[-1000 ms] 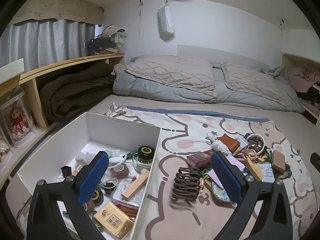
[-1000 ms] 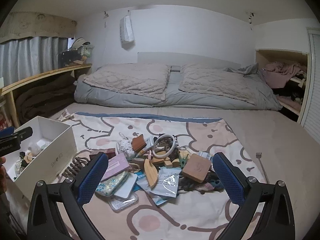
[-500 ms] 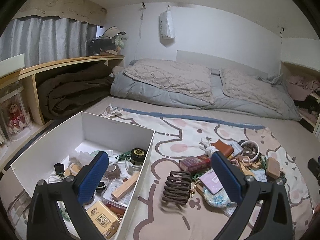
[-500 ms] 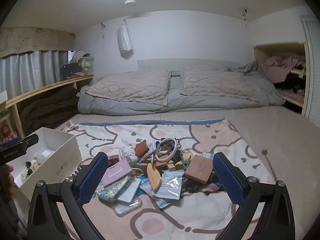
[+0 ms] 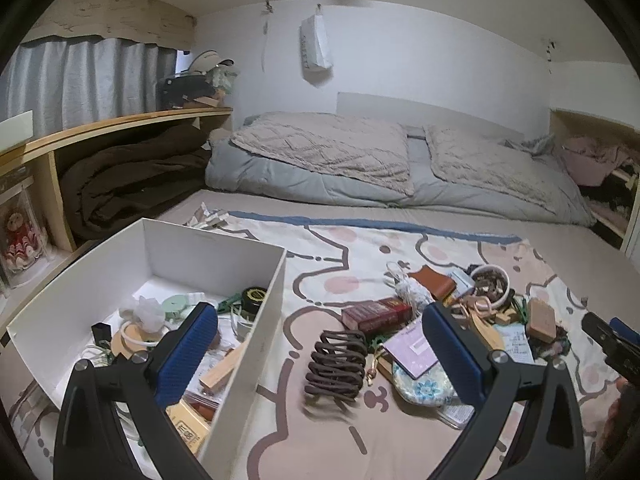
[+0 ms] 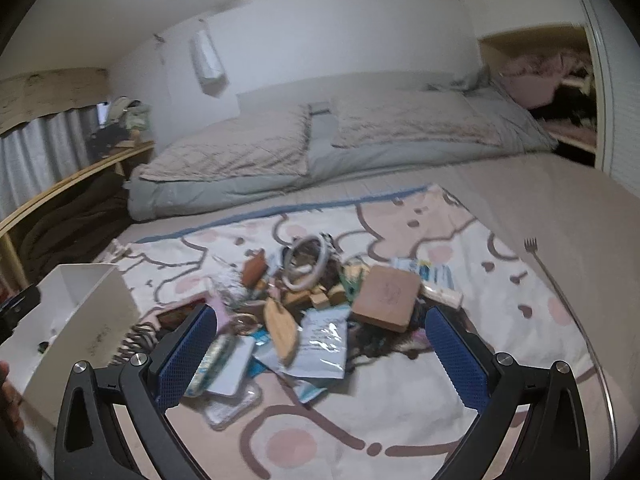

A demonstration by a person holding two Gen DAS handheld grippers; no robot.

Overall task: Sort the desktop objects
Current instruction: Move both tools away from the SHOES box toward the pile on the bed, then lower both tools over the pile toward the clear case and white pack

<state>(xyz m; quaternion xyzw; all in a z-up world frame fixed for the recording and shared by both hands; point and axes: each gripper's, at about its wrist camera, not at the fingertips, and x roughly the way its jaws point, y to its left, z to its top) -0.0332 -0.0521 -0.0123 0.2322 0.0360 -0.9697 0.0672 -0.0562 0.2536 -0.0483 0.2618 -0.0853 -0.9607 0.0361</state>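
Note:
A white box [image 5: 244,332] on the left holds several small items, among them a black round tin [image 5: 255,295] and a wooden block [image 5: 222,366]. A brown claw hair clip [image 5: 337,364] lies on the patterned sheet just right of the box. My left gripper [image 5: 320,356] hovers open above the box's right wall and the clip, holding nothing. In the right wrist view a heap of objects lies ahead: a tan square pad [image 6: 386,297], a white ring [image 6: 306,261], a foil sachet [image 6: 320,340]. My right gripper [image 6: 322,360] is open over the heap's near edge, empty.
A metal fork [image 6: 546,270] lies on the bare mattress right of the sheet. Folded grey and beige bedding [image 5: 360,164] fills the far side. A wooden shelf [image 5: 100,128] with a dark blanket runs along the left. The white box [image 6: 76,320] shows at the right wrist view's left.
Both grippers drifted while staying open and empty. The right wrist view has tilted and moved closer to the heap. The left view has shifted slightly back and right.

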